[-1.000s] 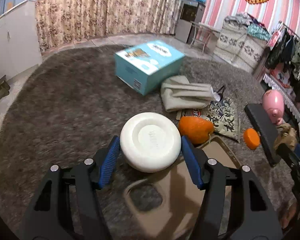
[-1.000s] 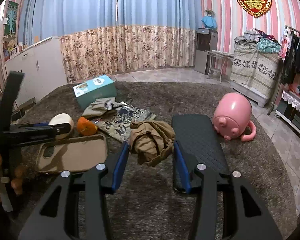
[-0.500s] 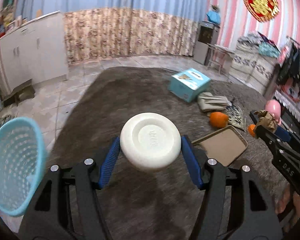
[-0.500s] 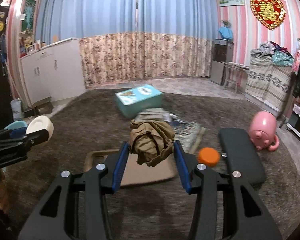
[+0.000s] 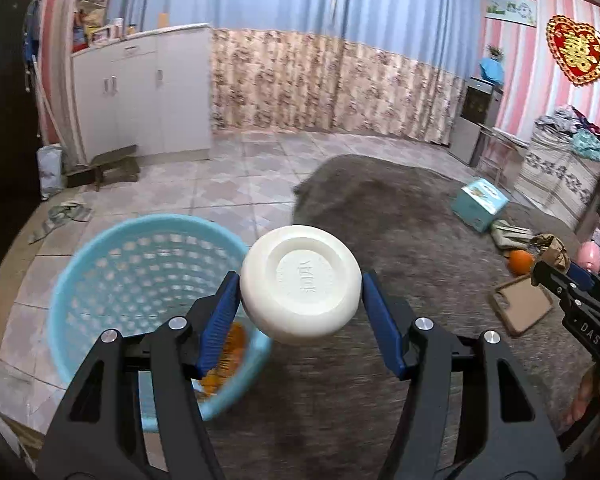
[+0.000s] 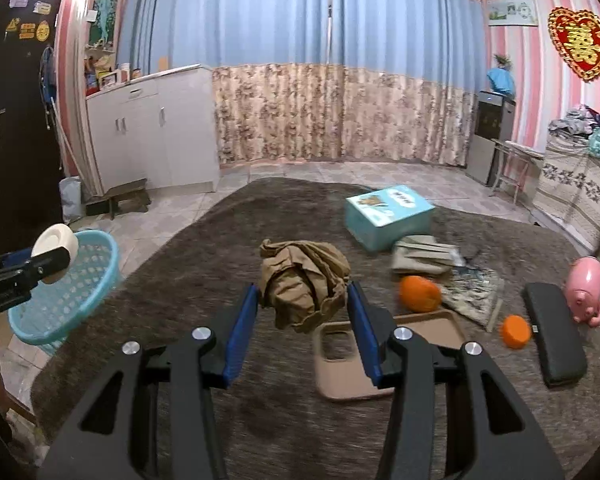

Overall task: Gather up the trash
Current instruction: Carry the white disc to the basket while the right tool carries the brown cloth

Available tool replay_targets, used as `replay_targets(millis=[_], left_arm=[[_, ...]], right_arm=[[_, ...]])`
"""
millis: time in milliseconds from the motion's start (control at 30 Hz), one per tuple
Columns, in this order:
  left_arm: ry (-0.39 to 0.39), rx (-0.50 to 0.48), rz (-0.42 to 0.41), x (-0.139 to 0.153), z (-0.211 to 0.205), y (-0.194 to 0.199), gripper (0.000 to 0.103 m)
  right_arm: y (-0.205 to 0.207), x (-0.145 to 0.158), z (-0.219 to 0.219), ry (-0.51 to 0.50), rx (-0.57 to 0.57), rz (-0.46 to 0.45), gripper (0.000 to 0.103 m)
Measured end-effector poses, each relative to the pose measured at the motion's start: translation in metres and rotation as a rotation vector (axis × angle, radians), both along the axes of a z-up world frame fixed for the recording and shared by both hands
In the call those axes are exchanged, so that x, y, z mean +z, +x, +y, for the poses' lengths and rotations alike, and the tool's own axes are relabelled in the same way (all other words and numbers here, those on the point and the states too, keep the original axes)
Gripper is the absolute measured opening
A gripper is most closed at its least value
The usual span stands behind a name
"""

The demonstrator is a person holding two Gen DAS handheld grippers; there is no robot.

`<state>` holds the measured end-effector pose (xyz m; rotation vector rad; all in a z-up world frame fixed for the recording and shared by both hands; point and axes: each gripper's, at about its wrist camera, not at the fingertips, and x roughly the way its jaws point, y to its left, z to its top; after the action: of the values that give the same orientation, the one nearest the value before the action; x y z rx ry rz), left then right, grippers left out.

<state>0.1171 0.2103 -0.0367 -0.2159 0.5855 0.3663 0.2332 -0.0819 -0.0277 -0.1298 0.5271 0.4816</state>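
Since the left gripper (image 5: 300, 300) pinches the white lid (image 5: 300, 282) just beside the bin (image 5: 100, 248), not over it, dropping now probably misses; right gripper (image 6: 303, 312) squeezes crumpled paper (image 6: 304, 280) well away.

Right hand-held gripper (image 6: 303, 312) clamps crumpled brown paper (image 6: 302, 282) above rug (image 6: 204, 248).

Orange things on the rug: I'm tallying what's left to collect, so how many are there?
2. A larger orange one lies beside the tan tray; a smaller orange one lies left of the black pad. Others may be hidden.
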Motion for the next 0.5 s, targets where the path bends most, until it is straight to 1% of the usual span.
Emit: replay_targets(millis=[333, 500], left_arm=[[0.024, 0.094, -0.013, 0.003, 0.058, -0.033, 0.061], [0.015, 0.14, -0.022, -0.001, 0.084, -0.043, 0.061]], right_arm=[[-0.01, 0.011, 0.059, 0.003, 0.067, -0.025, 0.046], [-0.016, 0.014, 0.095, 0.004, 0.111, -0.034, 0.046]])
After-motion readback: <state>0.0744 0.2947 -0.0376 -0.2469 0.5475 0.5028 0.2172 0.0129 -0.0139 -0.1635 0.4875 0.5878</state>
